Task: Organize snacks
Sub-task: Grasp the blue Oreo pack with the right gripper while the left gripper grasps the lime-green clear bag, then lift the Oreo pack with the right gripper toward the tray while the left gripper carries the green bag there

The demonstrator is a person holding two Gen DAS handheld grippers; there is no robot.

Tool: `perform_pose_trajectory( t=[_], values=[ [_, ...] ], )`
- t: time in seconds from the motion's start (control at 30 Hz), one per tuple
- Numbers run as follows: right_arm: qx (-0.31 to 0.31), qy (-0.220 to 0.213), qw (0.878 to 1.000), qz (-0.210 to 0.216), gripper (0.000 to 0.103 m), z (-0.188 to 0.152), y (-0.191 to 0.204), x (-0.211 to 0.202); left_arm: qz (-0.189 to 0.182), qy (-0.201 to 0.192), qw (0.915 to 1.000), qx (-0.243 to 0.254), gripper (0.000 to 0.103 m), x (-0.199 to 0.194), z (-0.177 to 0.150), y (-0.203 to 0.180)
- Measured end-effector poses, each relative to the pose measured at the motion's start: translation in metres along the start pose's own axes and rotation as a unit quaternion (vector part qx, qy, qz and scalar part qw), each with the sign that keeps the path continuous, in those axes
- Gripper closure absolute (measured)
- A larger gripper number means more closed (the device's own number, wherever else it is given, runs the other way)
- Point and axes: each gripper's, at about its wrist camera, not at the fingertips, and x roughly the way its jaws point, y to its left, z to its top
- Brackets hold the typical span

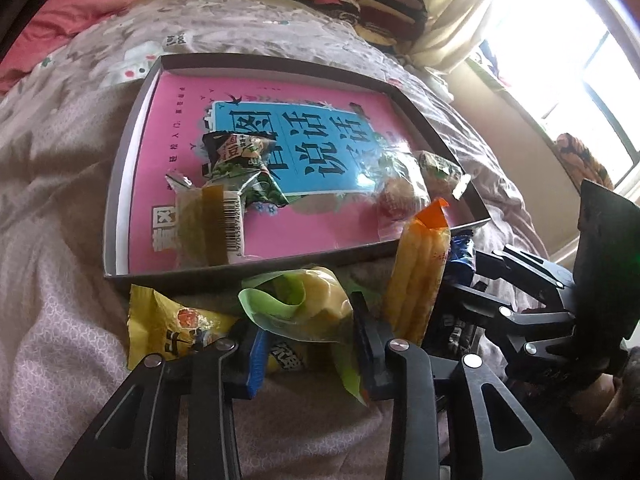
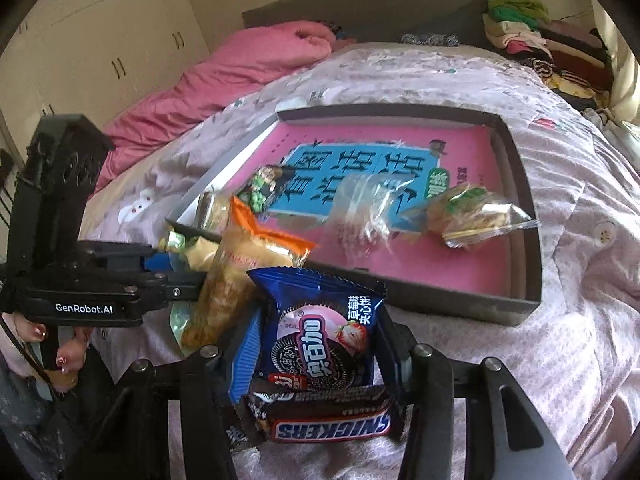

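My left gripper (image 1: 312, 344) is shut on a green and yellow snack packet (image 1: 308, 304), just in front of the grey tray (image 1: 280, 62). In the right wrist view the same gripper (image 2: 180, 264) comes in from the left with that packet (image 2: 192, 250) at its tips. My right gripper (image 2: 316, 356) is shut on a blue cookie packet (image 2: 320, 332); a Snickers bar (image 2: 332, 426) lies under it. A long orange-topped packet (image 1: 420, 280) (image 2: 232, 280) leans between the two grippers. The tray's floor is a pink book (image 2: 460, 276), and it holds a green packet (image 1: 240, 168) and clear-wrapped snacks (image 1: 400, 192).
A yellow packet (image 1: 172, 320) lies on the quilt left of my left gripper. The tray's near rim (image 2: 460, 304) stands just beyond both grippers. A pink blanket (image 2: 240, 64) is bunched at the far left, and folded clothes (image 2: 540, 40) are stacked at the far right.
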Motion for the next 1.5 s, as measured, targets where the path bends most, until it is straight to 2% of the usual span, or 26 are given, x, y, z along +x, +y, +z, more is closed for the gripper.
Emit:
perform_pose_trajectory(
  t=[0.3,0.53,0.8,1.23,1.5],
  values=[
    [0.004,-0.022,1.0,0.001,0.052,0.004,0.0,-0.006,0.002,-0.026,0.9997,0.003,0.068,-0.016,0.0,-0.001],
    [0.011,-0.051,0.999,0.002,0.052,0.007,0.0,-0.017,0.015,-0.064,0.9978,-0.005,0.068,-0.045,0.001,0.006],
    [0.032,-0.076,0.997,-0.007,0.052,0.01,-0.009,-0.026,0.031,-0.087,0.9956,-0.014,0.068,-0.061,0.003,0.014],
    [0.057,-0.119,0.991,-0.012,0.052,0.014,-0.018,-0.042,0.038,-0.139,0.9894,-0.017,0.068,-0.095,0.009,0.012],
    [0.072,-0.149,0.986,-0.025,0.052,0.016,-0.026,-0.054,0.038,-0.158,0.9864,-0.021,0.068,-0.105,0.013,0.011]
  ],
)
